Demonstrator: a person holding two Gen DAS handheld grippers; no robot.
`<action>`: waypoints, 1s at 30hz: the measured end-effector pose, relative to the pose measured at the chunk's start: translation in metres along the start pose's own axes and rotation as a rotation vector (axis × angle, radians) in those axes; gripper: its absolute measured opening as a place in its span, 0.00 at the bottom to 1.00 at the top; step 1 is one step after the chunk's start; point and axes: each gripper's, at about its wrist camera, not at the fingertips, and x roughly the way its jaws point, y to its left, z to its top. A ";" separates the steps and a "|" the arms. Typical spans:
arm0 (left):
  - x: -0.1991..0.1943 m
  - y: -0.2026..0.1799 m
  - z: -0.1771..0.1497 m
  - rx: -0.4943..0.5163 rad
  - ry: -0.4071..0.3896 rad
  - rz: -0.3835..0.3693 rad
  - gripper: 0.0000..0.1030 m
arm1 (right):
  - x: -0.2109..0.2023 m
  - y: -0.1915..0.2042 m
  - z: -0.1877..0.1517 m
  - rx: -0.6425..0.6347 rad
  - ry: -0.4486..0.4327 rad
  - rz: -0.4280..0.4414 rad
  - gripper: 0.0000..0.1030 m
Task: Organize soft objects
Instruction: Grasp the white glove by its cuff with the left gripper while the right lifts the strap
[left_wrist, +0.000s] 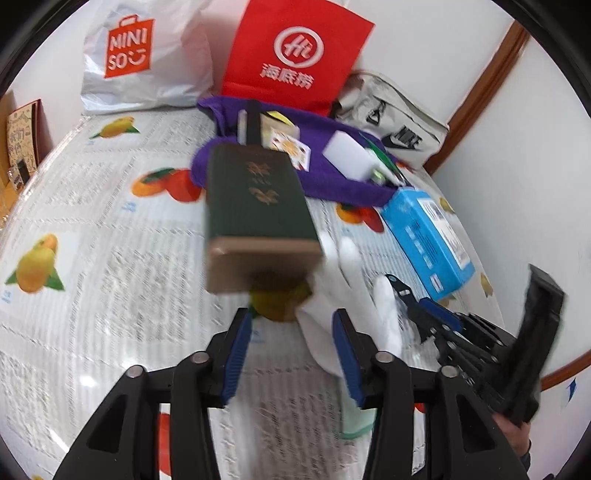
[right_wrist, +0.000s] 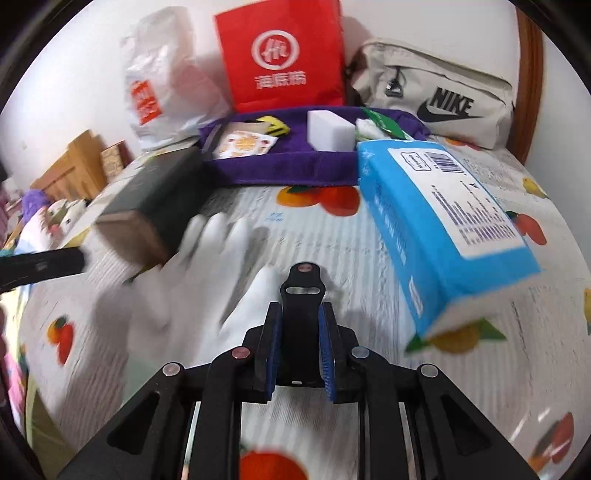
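My left hand-held gripper (left_wrist: 290, 352): pointed steeply down, jaws apart, nothing pressed between the pads.
My right hand-held gripper (right_wrist: 297, 345): angled down, pads clamped on a black clip (right_wrist: 303, 295).

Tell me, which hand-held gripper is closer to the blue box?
Right. The right hand-held gripper, holding a black piece, sits just beside the blue box, at its near end. The left hand-held gripper is farther off, with the white glove lying between.

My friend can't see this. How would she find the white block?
Find the red paper bag standing against the wall. Right before it lies a purple cloth. The white block sits on it, plain and boxy, unlike the printed cards beside it.
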 end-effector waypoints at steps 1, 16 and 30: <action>0.003 -0.005 -0.003 0.005 0.008 0.003 0.54 | -0.007 0.002 -0.004 -0.010 -0.007 0.003 0.19; 0.058 -0.072 -0.031 0.107 0.096 0.081 0.72 | -0.054 -0.070 -0.055 0.018 -0.047 -0.097 0.20; 0.072 -0.092 -0.029 0.229 0.045 0.272 0.54 | -0.027 -0.073 -0.039 -0.021 -0.048 0.003 0.20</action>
